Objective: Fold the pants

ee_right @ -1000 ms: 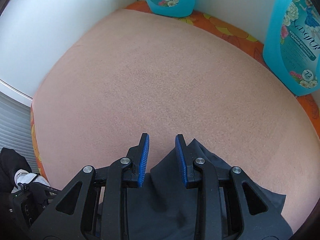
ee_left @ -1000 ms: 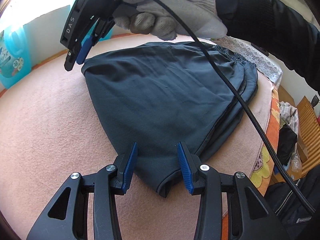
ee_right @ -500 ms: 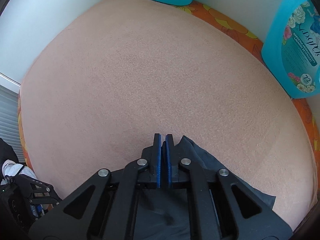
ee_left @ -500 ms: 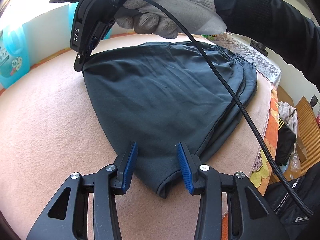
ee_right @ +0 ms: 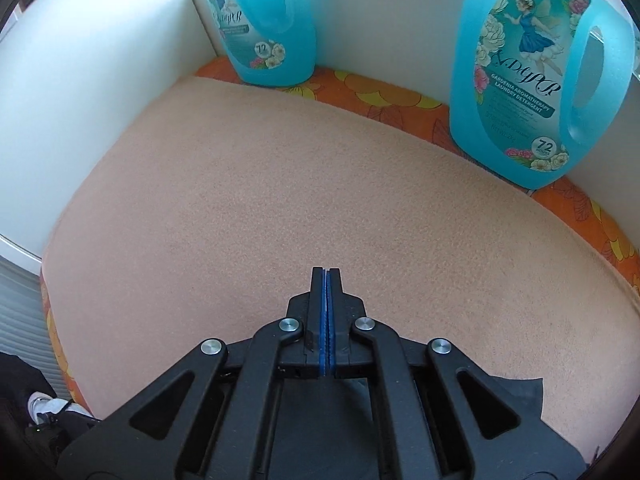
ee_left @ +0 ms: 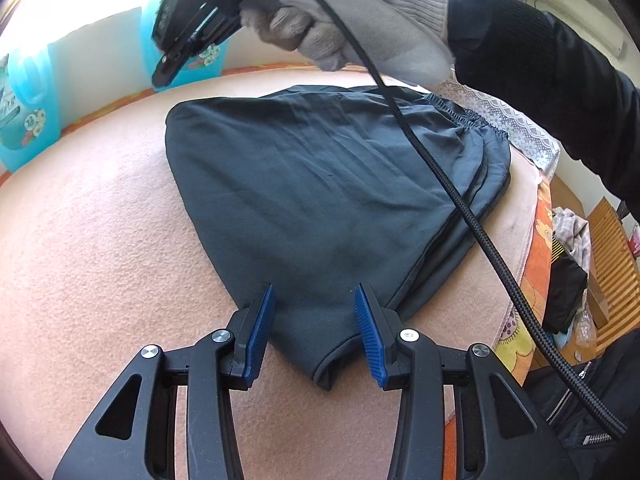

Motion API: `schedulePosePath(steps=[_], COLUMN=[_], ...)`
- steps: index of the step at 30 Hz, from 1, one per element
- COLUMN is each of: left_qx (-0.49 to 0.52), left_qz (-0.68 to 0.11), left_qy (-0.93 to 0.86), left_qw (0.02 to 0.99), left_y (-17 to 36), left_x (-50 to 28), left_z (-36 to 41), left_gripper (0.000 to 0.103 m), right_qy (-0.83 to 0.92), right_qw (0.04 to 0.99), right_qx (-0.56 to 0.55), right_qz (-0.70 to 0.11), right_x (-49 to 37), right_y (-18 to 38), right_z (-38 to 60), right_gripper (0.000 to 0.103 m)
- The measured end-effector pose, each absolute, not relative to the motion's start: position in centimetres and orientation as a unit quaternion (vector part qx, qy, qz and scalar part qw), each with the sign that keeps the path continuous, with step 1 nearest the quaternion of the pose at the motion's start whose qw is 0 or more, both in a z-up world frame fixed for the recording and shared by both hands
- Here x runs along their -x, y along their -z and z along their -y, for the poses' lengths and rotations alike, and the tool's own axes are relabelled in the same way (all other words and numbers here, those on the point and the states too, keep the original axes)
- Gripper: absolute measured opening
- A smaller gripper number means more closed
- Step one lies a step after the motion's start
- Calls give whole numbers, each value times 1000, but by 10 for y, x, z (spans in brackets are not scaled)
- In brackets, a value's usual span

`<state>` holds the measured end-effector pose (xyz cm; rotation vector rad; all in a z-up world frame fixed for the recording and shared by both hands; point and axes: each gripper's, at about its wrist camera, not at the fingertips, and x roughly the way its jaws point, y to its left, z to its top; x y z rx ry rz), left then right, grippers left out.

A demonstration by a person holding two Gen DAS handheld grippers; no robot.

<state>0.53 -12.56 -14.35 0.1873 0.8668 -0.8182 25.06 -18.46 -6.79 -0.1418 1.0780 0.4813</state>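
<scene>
Folded dark fabric pants (ee_left: 320,184) lie flat on the peach fleece-covered surface (ee_left: 88,248), elastic waistband toward the far right. Two translucent blue plastic detergent jugs (ee_right: 536,76) stand upright behind the cover, against the white wall (ee_right: 100,60), well apart from each other.

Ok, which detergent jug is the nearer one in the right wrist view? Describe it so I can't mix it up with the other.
Start at the pink fleece blanket and follow its far edge to the orange flowered strip along the white wall. The big translucent blue detergent jug stands there at the right. Unlike the smaller-looking blue jug in the corner, its label shows a fairy in a blue dress.
</scene>
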Motion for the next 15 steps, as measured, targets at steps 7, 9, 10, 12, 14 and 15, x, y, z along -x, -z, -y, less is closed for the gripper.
schedulePosePath(steps=[7, 9, 10, 12, 14, 15], left_qx=[-52, -36, -30, -28, -26, -19], left_qz=[-408, -407, -405, -398, -393, -393], left_qy=[353, 340, 336, 328, 323, 323], left_qw=[840, 847, 850, 856, 861, 861], left_y=[127, 122, 119, 113, 106, 103], left_x=[-21, -27, -31, -38, -48, -54], left_z=[86, 72, 67, 62, 61, 60], left_gripper=[40, 40, 40, 40, 40, 40], right_qy=[-224, -225, -221, -219, -221, -225], right_qw=[860, 865, 867, 868, 869, 869], right_qx=[42, 38, 35, 33, 34, 37], right_qz=[-457, -448, -445, -445, -442, -440], right_x=[-187, -167, -156, -136, -113, -100], right_y=[20, 16, 15, 19, 26, 30], right_z=[222, 231, 237, 242, 243, 240], right_gripper=[19, 29, 30, 30, 31, 31])
